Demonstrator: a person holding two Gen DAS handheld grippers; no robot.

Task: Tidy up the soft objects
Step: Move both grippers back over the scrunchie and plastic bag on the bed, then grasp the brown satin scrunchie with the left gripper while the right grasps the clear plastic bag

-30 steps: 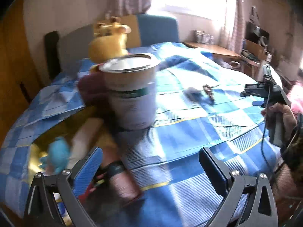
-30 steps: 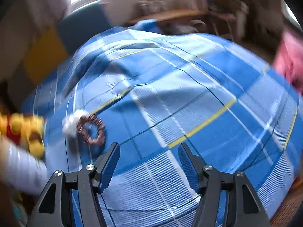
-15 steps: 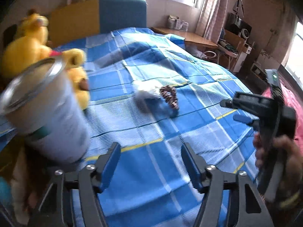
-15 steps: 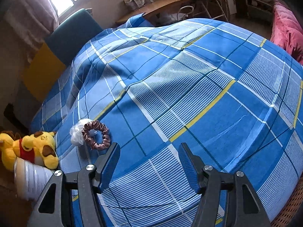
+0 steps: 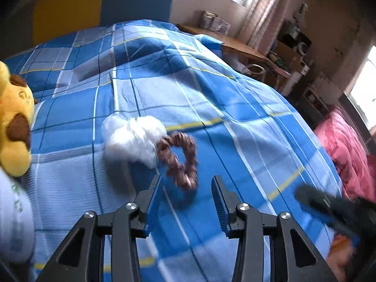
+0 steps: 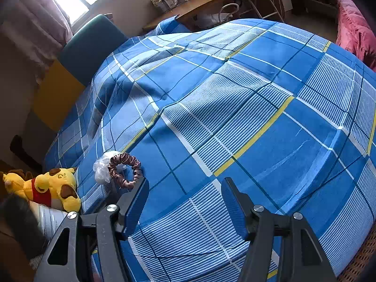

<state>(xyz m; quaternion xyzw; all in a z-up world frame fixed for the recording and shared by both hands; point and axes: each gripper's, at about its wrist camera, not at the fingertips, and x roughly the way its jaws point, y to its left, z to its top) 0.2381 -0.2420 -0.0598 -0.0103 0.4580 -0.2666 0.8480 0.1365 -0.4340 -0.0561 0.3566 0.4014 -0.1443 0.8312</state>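
A brown scrunchie (image 5: 182, 159) lies on the blue checked bedspread (image 5: 235, 108), touching a crumpled white plastic wrap (image 5: 134, 138). My left gripper (image 5: 186, 184) hovers just short of the scrunchie, its jaws closing with nothing between them. In the right wrist view the scrunchie (image 6: 124, 170) and the wrap (image 6: 102, 168) sit left of my right gripper (image 6: 185, 186), which stands open and empty above the bedspread (image 6: 235, 108). A yellow plush bear (image 6: 47, 188) lies at the left edge, also at the left rim of the left wrist view (image 5: 14, 129).
A white paper cup (image 5: 11, 223) stands beside the bear (image 6: 50, 221). The other gripper (image 5: 333, 211) shows blurred at lower right of the left wrist view. A pink blanket (image 5: 347, 155) lies past the bed's right side. A wooden desk (image 6: 188, 7) stands behind the bed.
My left gripper has swung right across the bed from the cup to the scrunchie and wrap, and its jaws have narrowed. The right gripper has stayed over the same patch of bedspread.
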